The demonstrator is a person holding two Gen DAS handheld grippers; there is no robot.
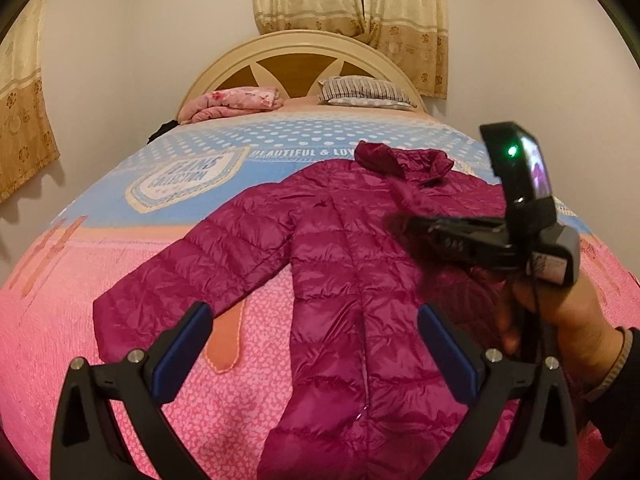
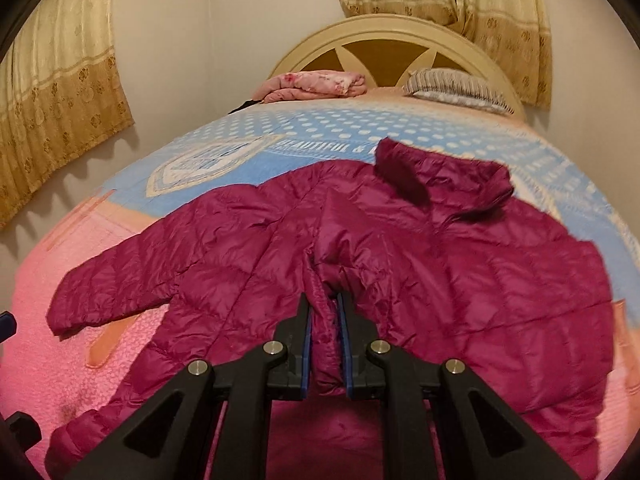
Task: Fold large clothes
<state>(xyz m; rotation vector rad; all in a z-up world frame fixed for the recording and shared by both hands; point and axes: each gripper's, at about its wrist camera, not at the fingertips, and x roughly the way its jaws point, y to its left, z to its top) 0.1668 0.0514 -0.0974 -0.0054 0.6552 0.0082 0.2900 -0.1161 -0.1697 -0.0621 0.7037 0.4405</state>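
The jacket is lying mostly spread on the bed, folding barely begun. The right claw is pinching its fabric; the left claw is hovering open.

1. The jacket's hem runs off the left wrist view's bottom edge.
2. Its right side there is hidden behind the right gripper and hand.
3. The bedspread lettering is partly covered by the collar.
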